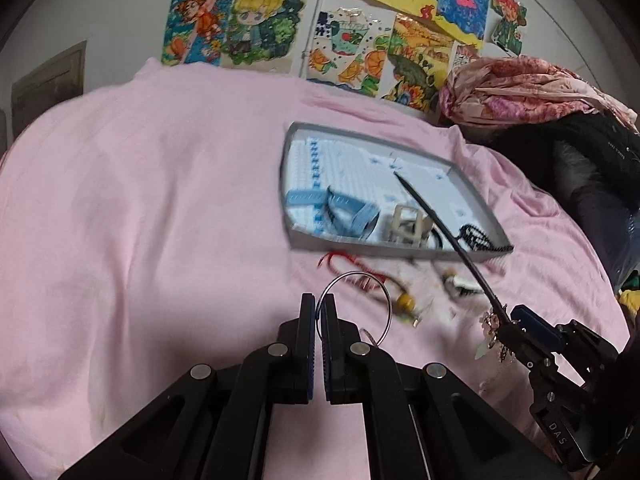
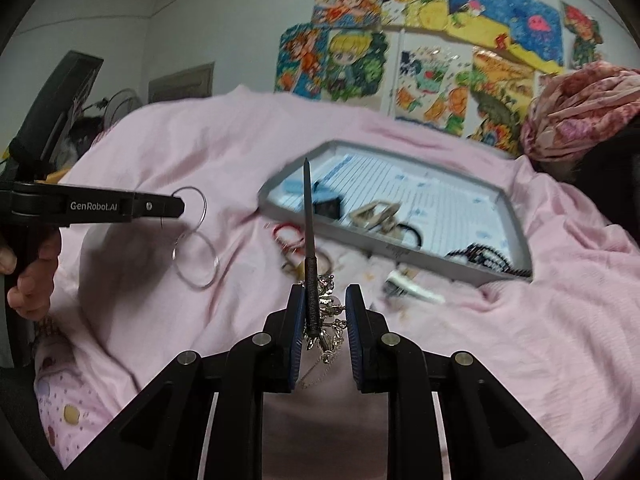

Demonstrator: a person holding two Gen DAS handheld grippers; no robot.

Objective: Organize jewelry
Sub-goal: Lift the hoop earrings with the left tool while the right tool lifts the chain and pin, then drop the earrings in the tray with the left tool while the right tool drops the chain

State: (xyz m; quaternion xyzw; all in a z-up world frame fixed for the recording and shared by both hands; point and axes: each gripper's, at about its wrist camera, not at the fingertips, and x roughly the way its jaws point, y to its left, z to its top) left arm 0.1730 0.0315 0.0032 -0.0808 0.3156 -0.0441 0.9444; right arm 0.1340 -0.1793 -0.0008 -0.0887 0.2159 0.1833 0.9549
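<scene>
Pinching the thin silver wire hoops [image 1: 354, 300] between nearly closed jaws, the left gripper [image 1: 319, 304] holds them above the pink bedsheet [image 1: 140, 200]. The right gripper [image 2: 325, 300] carries a long black hair stick with dangling silver charms [image 2: 309, 240]; its jaws stand partly apart, so the grip looks loose, perhaps against one pad only. Light, rigid and slippery, it is best taken on its wrapped shaft. Both items are near the shallow grey cardboard tray [image 1: 400, 248].

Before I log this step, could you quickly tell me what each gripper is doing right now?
Left gripper: shut on the silver rings.
Right gripper: jaws apart, holding the dark hair stick with silver ornaments.
</scene>
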